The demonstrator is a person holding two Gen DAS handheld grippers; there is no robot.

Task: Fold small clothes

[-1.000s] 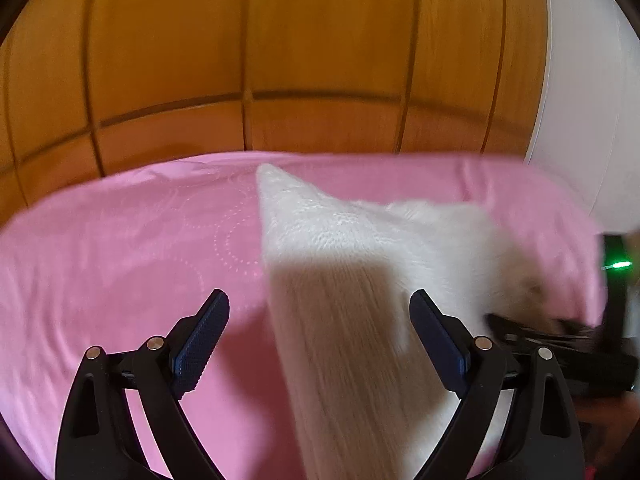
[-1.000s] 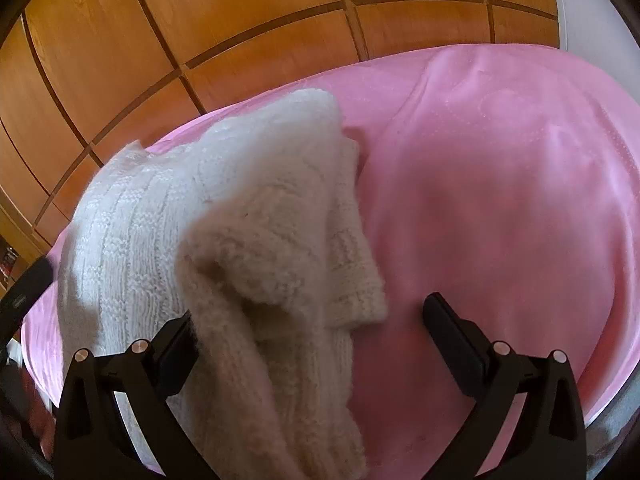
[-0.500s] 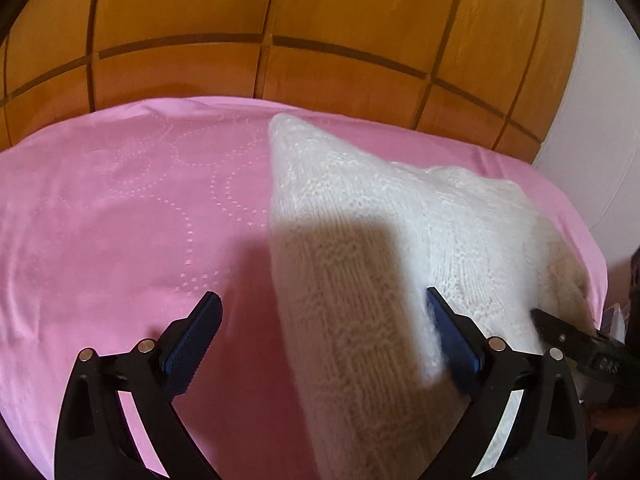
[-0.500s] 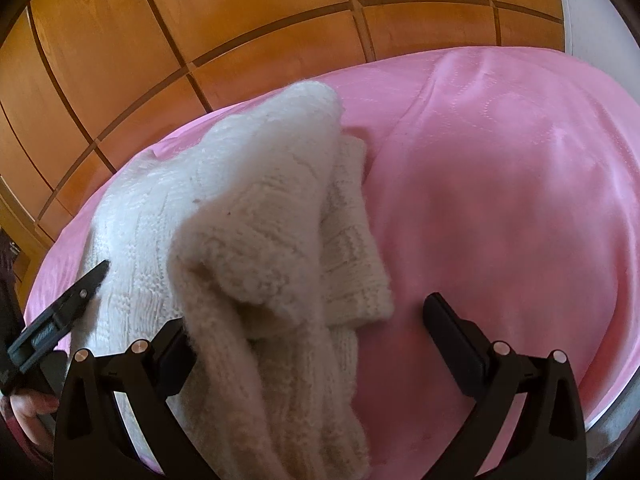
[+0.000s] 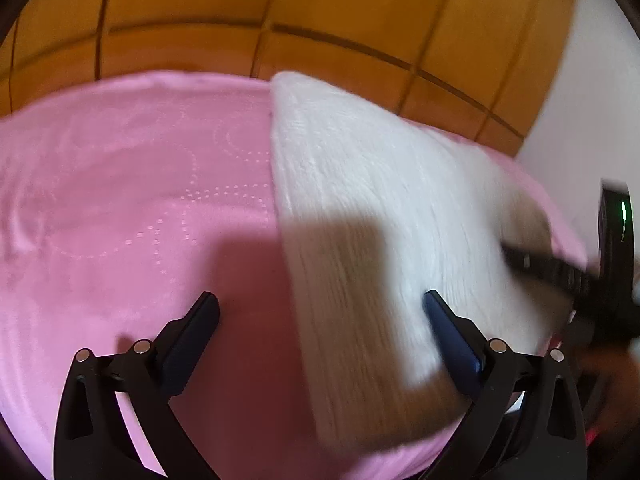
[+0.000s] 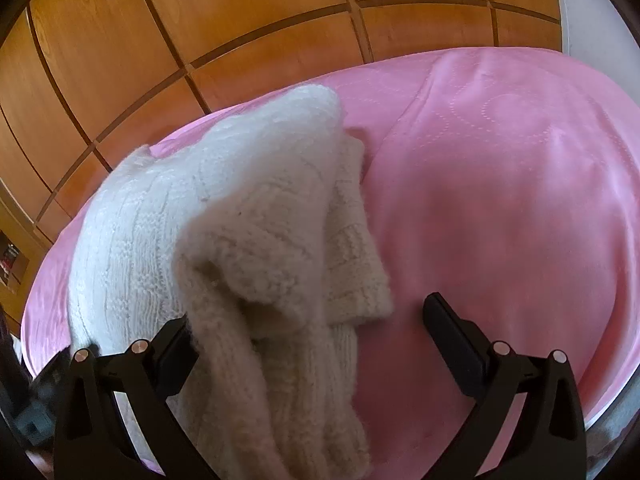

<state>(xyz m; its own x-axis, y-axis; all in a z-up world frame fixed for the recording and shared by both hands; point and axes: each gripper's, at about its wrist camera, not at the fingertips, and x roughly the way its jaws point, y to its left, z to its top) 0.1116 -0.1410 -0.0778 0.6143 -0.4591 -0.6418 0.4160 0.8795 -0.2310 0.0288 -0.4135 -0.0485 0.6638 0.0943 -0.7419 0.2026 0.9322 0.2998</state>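
Observation:
A cream knitted sweater (image 5: 380, 200) lies bunched on the pink bedspread (image 5: 120, 200). My left gripper (image 5: 320, 302) stands wide open just above it, its left finger over bare pink cloth and its right finger over the knit, with the sweater's left edge between them. In the right wrist view the sweater (image 6: 240, 208) is piled in thick folds, a ribbed part draped toward the camera. My right gripper (image 6: 310, 312) is open around that fold; its left finger is partly hidden by the knit, and its right finger stands apart over the bedspread (image 6: 500, 200).
A wood-panelled wall (image 6: 200, 20) rises right behind the bed. A white wall (image 5: 580, 100) shows at the right. The other gripper's black finger (image 5: 560, 272) lies across the sweater's right side. The bed's rounded edge falls away at the near right.
My left gripper has sunk closer to the bedspread and shifted along the sweater's edge; its picture is blurred. In the right wrist view it has dropped to the lower left corner. The right gripper kept still.

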